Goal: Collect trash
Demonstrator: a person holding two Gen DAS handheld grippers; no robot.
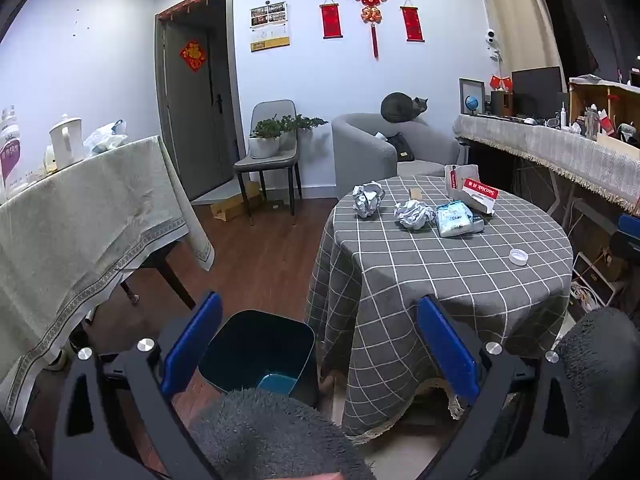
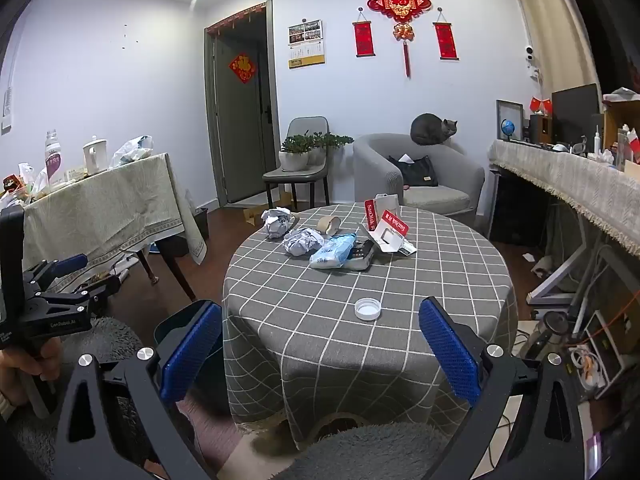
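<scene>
Both tongs released and empty, left gripper [image 1: 320, 344] above dark bin [image 1: 260, 356], right gripper [image 2: 320, 350] facing checked table [image 2: 320, 280]: crumpled paper [image 2: 302, 241], white cap [image 2: 367, 308], red "SanDisk" packaging [image 2: 394, 226].

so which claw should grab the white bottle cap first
Right. The right claw is open and faces the small white plastic cap on the grey checked tablecloth; the left claw hangs over the dark bin.
</scene>
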